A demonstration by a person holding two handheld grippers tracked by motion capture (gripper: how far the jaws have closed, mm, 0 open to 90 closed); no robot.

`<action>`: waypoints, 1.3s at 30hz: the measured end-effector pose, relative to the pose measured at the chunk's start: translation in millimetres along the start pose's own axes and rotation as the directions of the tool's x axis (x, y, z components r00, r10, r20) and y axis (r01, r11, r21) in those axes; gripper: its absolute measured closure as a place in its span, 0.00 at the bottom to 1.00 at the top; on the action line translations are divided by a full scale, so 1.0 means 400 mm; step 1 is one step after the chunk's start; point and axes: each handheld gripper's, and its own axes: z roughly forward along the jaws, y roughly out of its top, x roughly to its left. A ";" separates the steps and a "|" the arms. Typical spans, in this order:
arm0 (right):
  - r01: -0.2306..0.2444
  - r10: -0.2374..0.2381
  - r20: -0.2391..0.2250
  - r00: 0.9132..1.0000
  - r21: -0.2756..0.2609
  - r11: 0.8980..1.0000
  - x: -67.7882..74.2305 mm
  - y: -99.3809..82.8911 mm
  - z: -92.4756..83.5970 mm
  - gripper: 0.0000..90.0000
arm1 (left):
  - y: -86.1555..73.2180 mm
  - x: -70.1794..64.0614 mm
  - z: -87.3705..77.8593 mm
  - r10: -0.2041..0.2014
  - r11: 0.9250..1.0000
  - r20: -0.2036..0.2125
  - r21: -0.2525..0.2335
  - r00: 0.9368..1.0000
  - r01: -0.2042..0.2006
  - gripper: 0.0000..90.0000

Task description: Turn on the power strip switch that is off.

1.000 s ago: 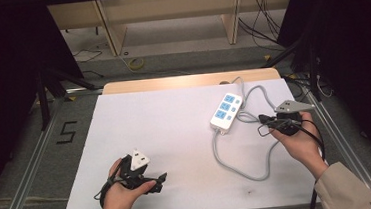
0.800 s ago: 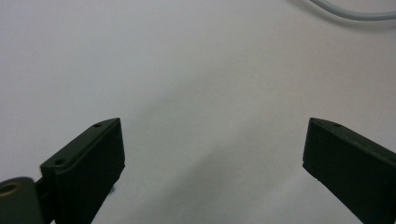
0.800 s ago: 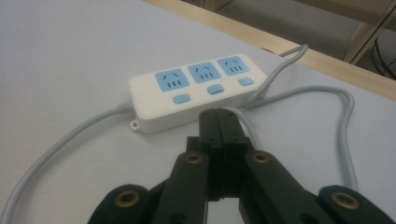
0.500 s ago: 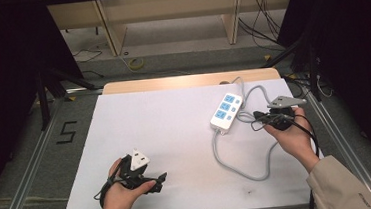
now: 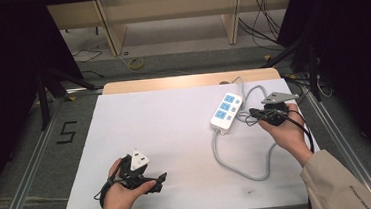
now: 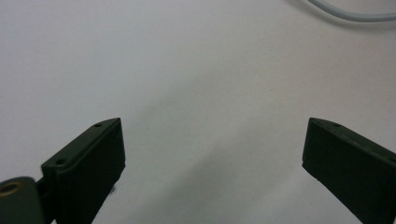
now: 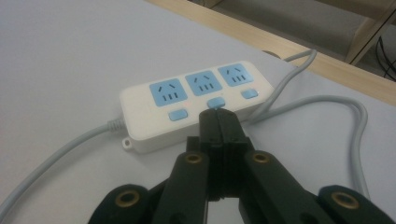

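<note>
Power strip [image 5: 226, 112]: white, three blue sockets, far right of table, grey cord [image 5: 238, 165] looping near. Right gripper [image 5: 252, 113]: jaws closed, empty, just beside strip. Left gripper [image 5: 160, 178]: jaws wide apart, empty, near left. Table [image 5: 165, 131]: white sheet, wooden far edge. Beyond: wooden shelving [image 5: 166, 10], floor cables [image 5: 257, 26].

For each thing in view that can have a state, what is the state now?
Power strip: lies flat on the white table, all three sockets empty.
Grey cable: loose, curving over the table from the strip.
Right claw: shut, empty, its tip at the strip's middle button; contact cannot be told.
Left claw: open, empty, above bare table.
</note>
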 end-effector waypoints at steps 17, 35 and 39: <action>-0.003 0.003 0.010 1.000 0.027 1.000 -0.008 0.027 0.040 1.00 | 0.000 -0.002 0.000 0.003 1.000 -0.002 -0.002 1.000 -0.003 0.06; 0.002 -0.003 0.018 1.000 0.065 0.998 -0.012 0.042 0.089 1.00 | 0.001 -0.002 -0.001 0.004 1.000 -0.002 -0.004 1.000 -0.004 0.06; 0.003 -0.005 0.021 1.000 0.072 0.997 -0.015 0.046 0.097 1.00 | 0.001 -0.002 -0.001 0.004 1.000 -0.002 -0.005 1.000 -0.004 0.06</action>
